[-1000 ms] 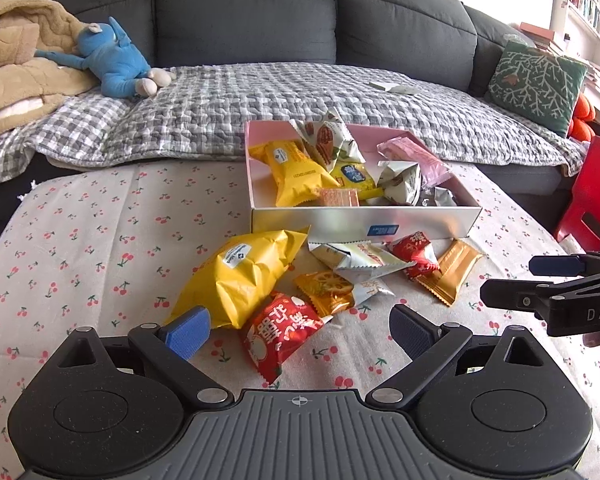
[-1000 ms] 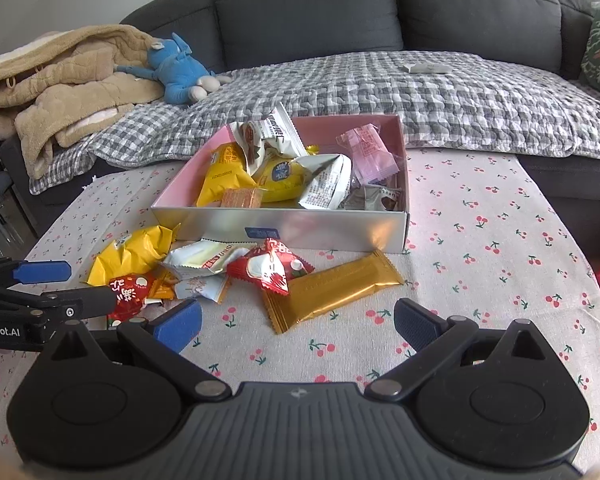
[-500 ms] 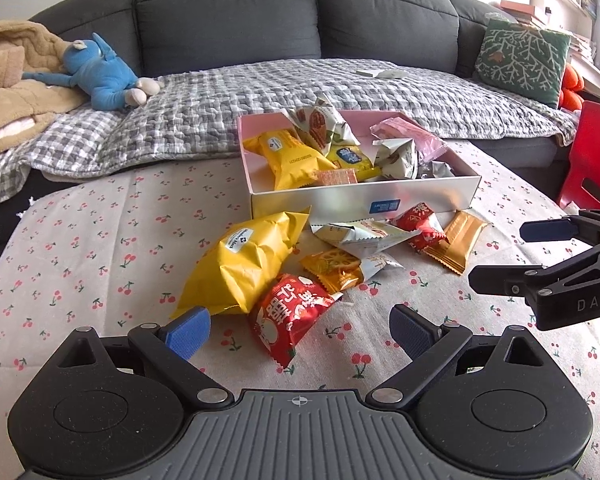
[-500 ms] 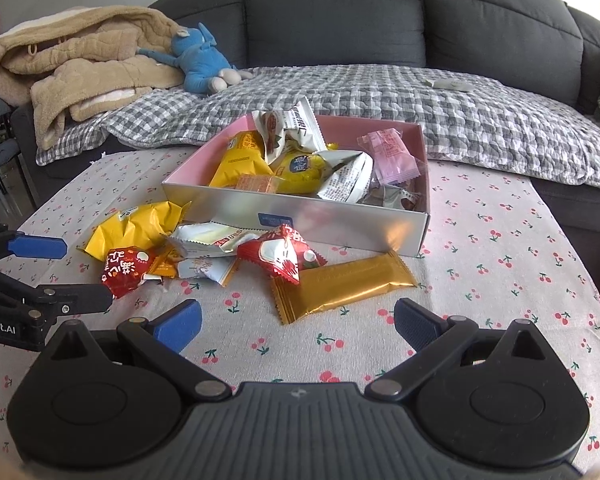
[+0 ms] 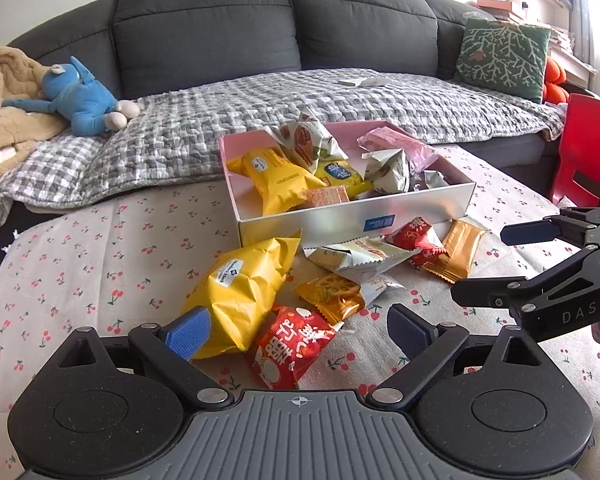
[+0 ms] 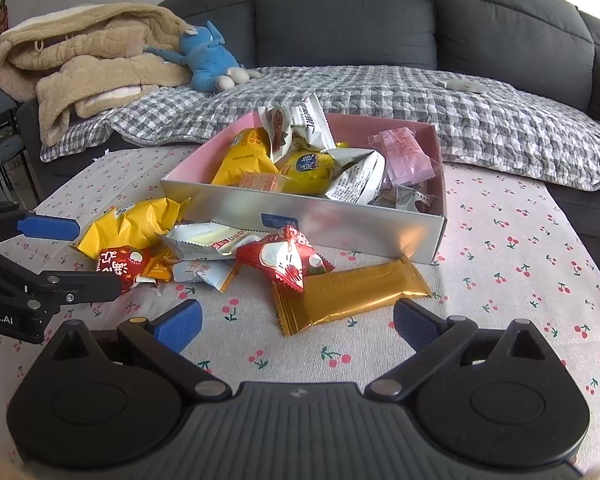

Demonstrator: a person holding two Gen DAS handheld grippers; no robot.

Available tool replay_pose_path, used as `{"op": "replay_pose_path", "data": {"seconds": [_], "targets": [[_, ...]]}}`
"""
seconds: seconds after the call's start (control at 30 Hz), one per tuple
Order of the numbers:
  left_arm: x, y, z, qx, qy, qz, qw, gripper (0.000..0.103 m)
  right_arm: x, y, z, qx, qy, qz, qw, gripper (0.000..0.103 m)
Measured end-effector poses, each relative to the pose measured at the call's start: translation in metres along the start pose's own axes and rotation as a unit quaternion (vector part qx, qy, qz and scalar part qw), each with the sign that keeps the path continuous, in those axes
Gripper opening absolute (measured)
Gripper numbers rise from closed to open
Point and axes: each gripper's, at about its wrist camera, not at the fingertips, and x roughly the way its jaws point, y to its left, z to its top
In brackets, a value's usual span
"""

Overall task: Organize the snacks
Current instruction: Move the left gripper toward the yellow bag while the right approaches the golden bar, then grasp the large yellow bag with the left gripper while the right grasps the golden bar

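Observation:
A pink-lined silver box [image 5: 420, 210] [image 6: 340, 224] holds several snack packets. Loose snacks lie in front of it on the cherry-print tablecloth. A big yellow bag [image 5: 244, 284] [image 6: 132, 226] and a red packet [image 5: 292, 344] [image 6: 118, 262] lie nearest my left gripper [image 5: 296, 330], which is open and empty just before them. An orange packet [image 5: 332, 294], a white packet [image 5: 356, 258], a second red packet [image 6: 282, 256] and a gold bar [image 6: 348, 294] lie there too. My right gripper [image 6: 296, 324] is open and empty, with the gold bar just ahead of it.
A grey sofa with a checked blanket [image 5: 260, 120] runs behind the table. A blue plush toy [image 6: 208, 60] and a beige coat [image 6: 84, 64] lie on it. A green cushion [image 5: 504, 60] and a red chair [image 5: 588, 148] are on the right.
Both grippers have moved closer to the loose snacks and lower over the table. The snacks have not moved. Both stay open.

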Motion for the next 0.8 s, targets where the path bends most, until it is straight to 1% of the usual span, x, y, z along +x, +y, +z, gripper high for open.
{"op": "replay_pose_path", "data": {"seconds": [0.1,0.2,0.23,0.33,0.4,0.47,0.5,0.6,0.67,0.73,0.8], "targets": [[0.002,0.005,0.006,-0.004,-0.009,0.006,0.9999,0.095,0.005,0.004,0.004,-0.011,-0.001,0.002,1.0,0.099],[0.007,0.012,0.011,-0.013,-0.009,0.013,0.9998,0.095,0.011,0.004,0.007,-0.014,0.0,-0.013,1.0,0.095],[0.009,0.015,0.012,-0.017,-0.007,0.015,0.9997,0.093,0.013,0.003,0.009,-0.018,0.0,-0.015,1.0,0.093],[0.018,0.02,0.015,-0.026,-0.001,0.015,0.9995,0.088,0.021,0.003,0.013,-0.046,-0.005,-0.021,0.999,0.086],[0.024,0.022,0.017,-0.03,0.004,0.013,0.9995,0.084,0.026,0.004,0.015,-0.067,-0.006,-0.026,0.997,0.077],[0.029,0.023,0.017,-0.032,0.01,0.012,0.9994,0.077,0.03,0.005,0.017,-0.079,-0.005,-0.021,0.997,0.071],[0.032,0.023,0.017,-0.033,0.012,0.014,0.9993,0.077,0.031,0.005,0.019,-0.083,-0.003,-0.014,0.996,0.066],[0.036,0.024,0.018,-0.032,0.012,0.021,0.9992,0.074,0.035,0.008,0.02,-0.096,0.007,0.005,0.995,0.059],[0.038,0.024,0.018,-0.031,0.012,0.024,0.9992,0.072,0.038,0.01,0.019,-0.106,0.02,0.01,0.994,0.056],[0.04,0.025,0.018,-0.028,0.014,0.028,0.9991,0.069,0.039,0.013,0.017,-0.122,0.022,0.003,0.992,0.055],[0.041,0.025,0.017,-0.024,0.015,0.032,0.9991,0.068,0.039,0.017,0.019,-0.14,0.031,-0.009,0.99,0.047]]}}
